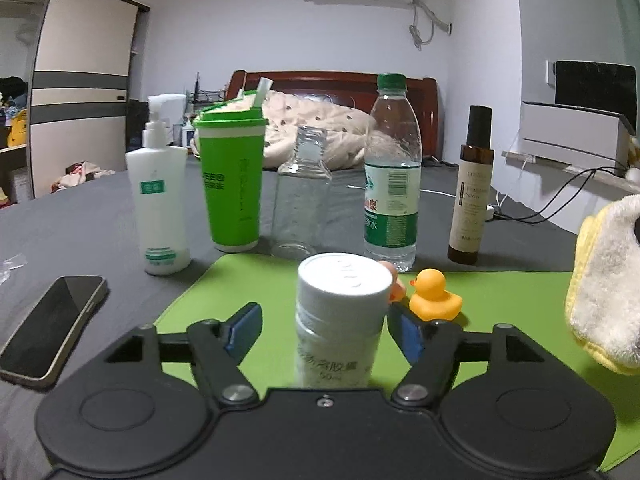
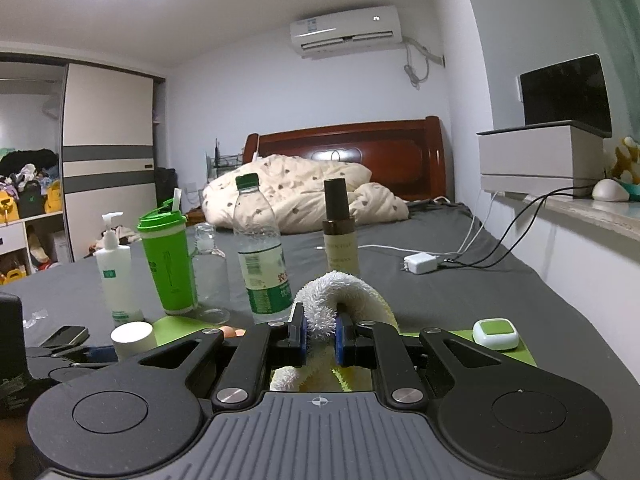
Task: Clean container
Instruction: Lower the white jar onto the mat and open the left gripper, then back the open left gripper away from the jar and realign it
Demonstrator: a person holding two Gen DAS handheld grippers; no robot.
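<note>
A small white-capped pill bottle stands on the green mat between the fingers of my left gripper. The jaws are open, with a gap on the left side and the right pad close to the bottle. The bottle also shows in the right wrist view. My right gripper is shut on a white and yellow fluffy cloth. The cloth shows at the right edge of the left wrist view.
Behind the mat stand a white pump bottle, green cup, clear glass bottle, water bottle and brown spray bottle. A yellow rubber duck, a phone and a small green-white box lie nearby.
</note>
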